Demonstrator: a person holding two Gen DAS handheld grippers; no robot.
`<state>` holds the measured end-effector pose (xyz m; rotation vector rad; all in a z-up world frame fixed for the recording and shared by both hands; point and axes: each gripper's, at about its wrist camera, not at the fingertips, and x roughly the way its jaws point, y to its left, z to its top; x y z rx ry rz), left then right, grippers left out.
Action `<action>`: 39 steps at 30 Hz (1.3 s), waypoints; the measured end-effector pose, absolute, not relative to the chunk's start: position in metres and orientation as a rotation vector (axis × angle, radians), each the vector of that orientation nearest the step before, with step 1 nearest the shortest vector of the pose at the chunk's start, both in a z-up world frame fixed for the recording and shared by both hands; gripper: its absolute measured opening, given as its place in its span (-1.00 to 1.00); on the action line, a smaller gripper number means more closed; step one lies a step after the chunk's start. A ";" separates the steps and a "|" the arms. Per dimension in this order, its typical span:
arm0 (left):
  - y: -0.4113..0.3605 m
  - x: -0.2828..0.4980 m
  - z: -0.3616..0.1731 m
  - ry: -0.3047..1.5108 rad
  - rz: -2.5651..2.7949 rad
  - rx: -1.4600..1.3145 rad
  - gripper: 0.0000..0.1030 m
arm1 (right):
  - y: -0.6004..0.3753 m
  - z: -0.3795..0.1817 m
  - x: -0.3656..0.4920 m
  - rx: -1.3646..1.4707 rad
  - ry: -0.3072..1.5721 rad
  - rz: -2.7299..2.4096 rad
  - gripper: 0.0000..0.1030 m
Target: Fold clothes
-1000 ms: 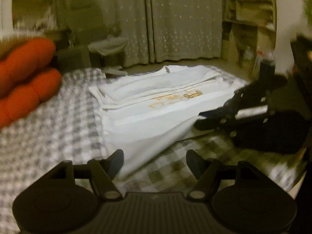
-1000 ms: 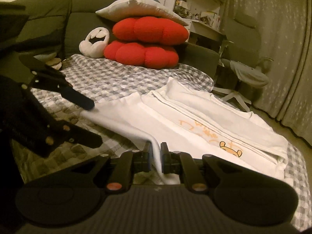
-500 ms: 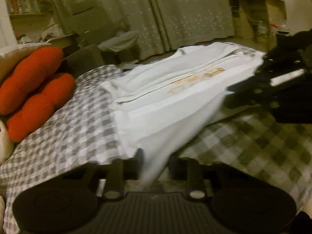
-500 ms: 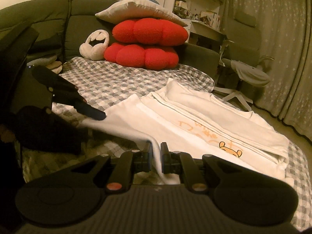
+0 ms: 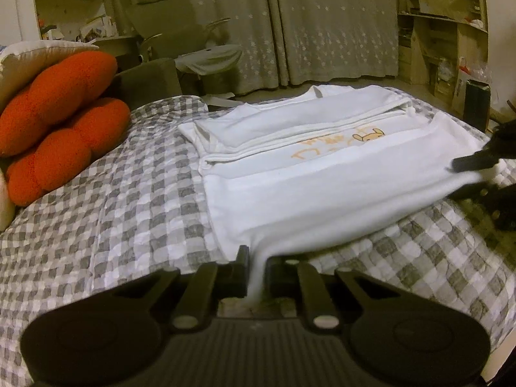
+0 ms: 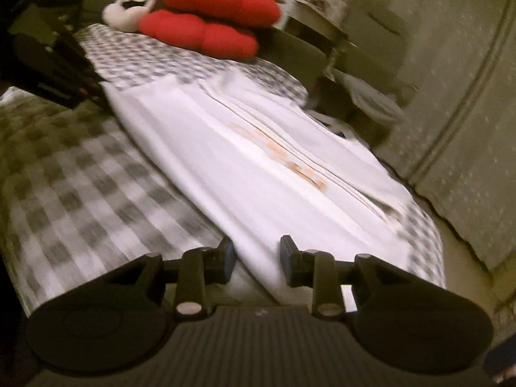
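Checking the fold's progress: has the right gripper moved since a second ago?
Yes. In its wrist view the red cushions have slid up and tilted, so the right gripper has swung and dipped; its jaws have just been opening around the white shirt.

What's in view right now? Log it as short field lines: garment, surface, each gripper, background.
garment: white T-shirt with orange print, partly folded
surface: grey checked quilt
left gripper: shut on the shirt's near edge, jaws just closed
right gripper: jaws just opening, apart, fabric between them, view blurred
background: red cushions, starred curtains
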<state>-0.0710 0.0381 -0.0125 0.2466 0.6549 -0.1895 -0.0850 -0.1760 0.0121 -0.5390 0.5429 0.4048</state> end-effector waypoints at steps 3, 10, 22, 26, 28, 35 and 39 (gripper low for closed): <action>0.040 -0.070 -0.013 0.658 -0.190 0.236 -0.82 | -0.191 0.010 -0.084 -0.533 0.550 0.346 -0.42; 0.044 -0.068 -0.012 0.665 -0.185 0.189 -0.82 | -0.204 0.008 -0.077 -0.509 0.572 0.271 -0.43; 0.046 -0.067 -0.012 0.665 -0.186 0.176 -0.84 | -0.206 0.009 -0.079 -0.525 0.571 0.253 -0.43; 0.046 -0.066 -0.012 0.664 -0.185 0.164 -0.84 | -0.208 0.009 -0.079 -0.523 0.572 0.250 -0.43; 0.048 -0.066 -0.012 0.664 -0.185 0.155 -0.84 | -0.208 0.010 -0.079 -0.518 0.571 0.250 -0.49; 0.050 -0.066 -0.011 0.666 -0.183 0.125 -0.87 | -0.214 0.013 -0.078 -0.469 0.567 0.244 -0.77; 0.050 -0.066 -0.011 0.665 -0.180 0.130 -0.87 | -0.212 0.010 -0.077 -0.486 0.582 0.234 -0.76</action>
